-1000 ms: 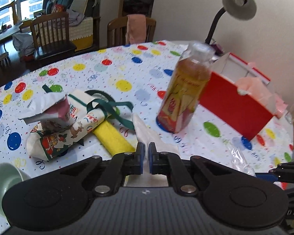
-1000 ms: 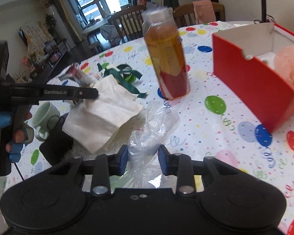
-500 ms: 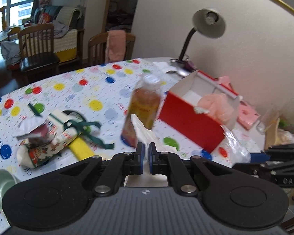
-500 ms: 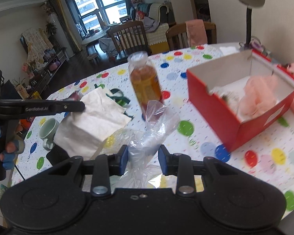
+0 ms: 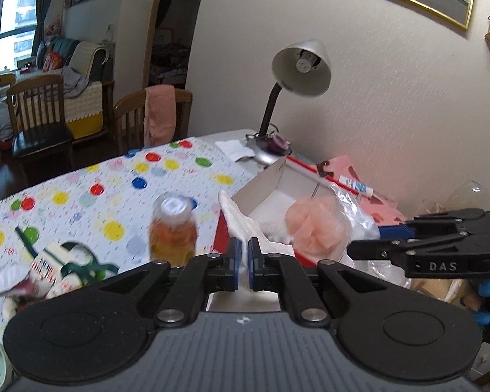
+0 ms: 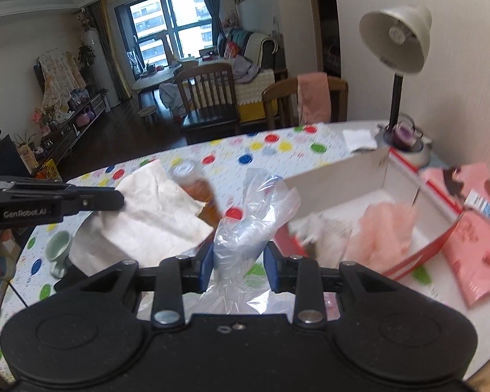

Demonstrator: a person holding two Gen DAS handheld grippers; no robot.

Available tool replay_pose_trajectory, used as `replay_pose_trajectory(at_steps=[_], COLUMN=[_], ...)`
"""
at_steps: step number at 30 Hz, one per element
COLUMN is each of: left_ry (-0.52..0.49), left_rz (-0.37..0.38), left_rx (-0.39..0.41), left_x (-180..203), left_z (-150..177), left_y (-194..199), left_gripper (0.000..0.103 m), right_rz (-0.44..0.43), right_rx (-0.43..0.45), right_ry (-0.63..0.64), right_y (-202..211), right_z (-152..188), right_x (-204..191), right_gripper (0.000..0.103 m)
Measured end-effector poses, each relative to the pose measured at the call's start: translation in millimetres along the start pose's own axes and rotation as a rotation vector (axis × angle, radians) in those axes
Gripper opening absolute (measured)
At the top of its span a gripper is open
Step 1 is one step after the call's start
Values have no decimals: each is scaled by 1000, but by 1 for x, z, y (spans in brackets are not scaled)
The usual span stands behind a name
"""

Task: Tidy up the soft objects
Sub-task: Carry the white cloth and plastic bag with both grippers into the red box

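Note:
My left gripper (image 5: 244, 256) is shut on a white cloth (image 5: 241, 220) and holds it in the air above the table; the cloth also shows in the right wrist view (image 6: 153, 215). My right gripper (image 6: 239, 258) is shut on a crumpled clear plastic bag (image 6: 251, 222), also lifted. A red open box (image 6: 369, 176) with a white inside stands just ahead of both grippers; a pink puffy item (image 6: 382, 228) lies in it. The box (image 5: 277, 183) and the pink item (image 5: 313, 222) show in the left wrist view too, with the right gripper (image 5: 352, 248) beside them.
An amber drink bottle (image 5: 173, 232) stands on the polka-dot tablecloth (image 5: 114, 189) left of the box. A desk lamp (image 5: 297, 75) stands behind the box. A pink packet (image 6: 473, 238) and a tube (image 6: 483, 205) lie right of it. A green cup (image 6: 60, 251), ribbon and wrapped items (image 5: 65, 264) lie left.
Both grippers have risen and moved toward the red box with their loads held. The box interior and lamp have come into closer view; the bottle now sits lower and to the left.

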State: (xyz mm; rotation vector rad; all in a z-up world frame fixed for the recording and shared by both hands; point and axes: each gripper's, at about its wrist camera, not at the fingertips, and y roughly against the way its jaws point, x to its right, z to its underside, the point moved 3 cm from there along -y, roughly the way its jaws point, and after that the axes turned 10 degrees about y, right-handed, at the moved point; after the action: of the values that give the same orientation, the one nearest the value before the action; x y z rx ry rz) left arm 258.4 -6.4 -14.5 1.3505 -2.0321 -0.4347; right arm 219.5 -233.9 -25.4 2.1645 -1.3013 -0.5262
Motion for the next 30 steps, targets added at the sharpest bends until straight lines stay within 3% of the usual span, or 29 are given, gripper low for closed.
replay_pose_trajectory(at_steps=[15, 30], left_ry=[-52, -99], left_rz=[-42, -97], left_rx=[33, 6], left_x=[62, 104], left_z=[-49, -75], left_y=[-63, -167], left_gripper=[5, 5], right_rz=[32, 108], right_rx=[8, -53], right_ry=[41, 67], right_y=[-24, -61], right_z=[-28, -35], right_x=[85, 174], right_gripper=[31, 31])
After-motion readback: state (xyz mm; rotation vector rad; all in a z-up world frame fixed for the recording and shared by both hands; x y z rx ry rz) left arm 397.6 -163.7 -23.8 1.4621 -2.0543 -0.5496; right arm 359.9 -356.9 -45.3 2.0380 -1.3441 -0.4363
